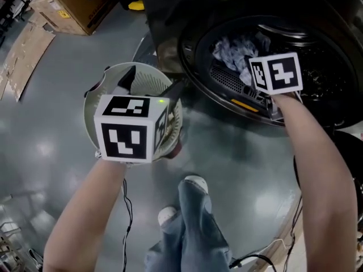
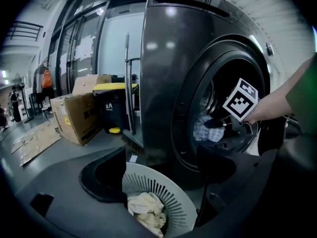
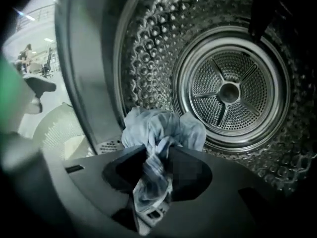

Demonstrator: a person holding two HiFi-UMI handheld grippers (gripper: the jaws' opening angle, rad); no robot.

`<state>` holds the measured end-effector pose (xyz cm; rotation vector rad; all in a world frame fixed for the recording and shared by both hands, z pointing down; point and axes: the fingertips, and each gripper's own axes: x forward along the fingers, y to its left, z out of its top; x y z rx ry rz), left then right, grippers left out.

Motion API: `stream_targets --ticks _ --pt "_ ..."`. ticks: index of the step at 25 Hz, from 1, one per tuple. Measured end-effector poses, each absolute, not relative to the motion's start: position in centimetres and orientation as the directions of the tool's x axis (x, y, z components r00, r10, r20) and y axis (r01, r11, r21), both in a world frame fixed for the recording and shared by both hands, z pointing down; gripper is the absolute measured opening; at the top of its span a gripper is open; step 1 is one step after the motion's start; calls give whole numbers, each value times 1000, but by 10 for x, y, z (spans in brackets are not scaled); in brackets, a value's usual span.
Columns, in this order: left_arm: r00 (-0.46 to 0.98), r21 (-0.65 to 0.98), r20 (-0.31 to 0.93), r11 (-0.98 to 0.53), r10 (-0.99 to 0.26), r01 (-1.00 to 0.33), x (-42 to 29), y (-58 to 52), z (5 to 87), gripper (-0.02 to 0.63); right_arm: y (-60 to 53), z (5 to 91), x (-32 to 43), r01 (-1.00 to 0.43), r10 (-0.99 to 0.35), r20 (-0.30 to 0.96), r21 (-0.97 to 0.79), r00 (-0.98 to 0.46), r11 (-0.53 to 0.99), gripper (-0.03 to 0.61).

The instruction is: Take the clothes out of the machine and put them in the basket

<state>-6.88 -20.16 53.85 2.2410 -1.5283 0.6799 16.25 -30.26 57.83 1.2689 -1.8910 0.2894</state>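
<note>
- The right claw (image 3: 159,157) is pinched on a pale blue checked garment (image 3: 163,128). The cloth bunches up in front of the jaws and a strip of it hangs down between them.
- That garment sits at the mouth of the dark grey front-loading machine (image 2: 163,58), just inside the open round door, with the dimpled steel drum (image 3: 230,90) behind it.
- In the head view, the right forearm reaches into the opening and the right claw's black-and-white marker cube (image 1: 276,72) sits above the door rim.
- The left claw (image 2: 166,162) is spread wide with nothing between its jaws. It hangs over the white slatted round basket (image 2: 173,202).
- The basket stands on the grey glossy floor (image 1: 51,123), just beside the machine's front, left of the door in the head view.
- A crumpled cream cloth (image 2: 146,209) already lies inside the basket.
- The left claw's marker cube (image 1: 130,128) covers much of the basket in the head view.
- The person's legs in blue jeans (image 1: 193,225) show below, between the two forearms.
- A brown cardboard box (image 1: 74,4) stands on the floor well apart from the basket, beyond it.
</note>
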Motion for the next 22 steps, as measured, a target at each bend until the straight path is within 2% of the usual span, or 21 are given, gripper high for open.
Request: stream_targets --ticks 8,22 --pt "279 41 648 -334 -709 -942 -67 -181 509 446 -262 530 171 -869 -684 715 236 -149 435 137" --pt "251 63 672 -284 -697 -957 -73 -174 425 446 -206 459 160 -851 -630 757 204 -176 484 137"
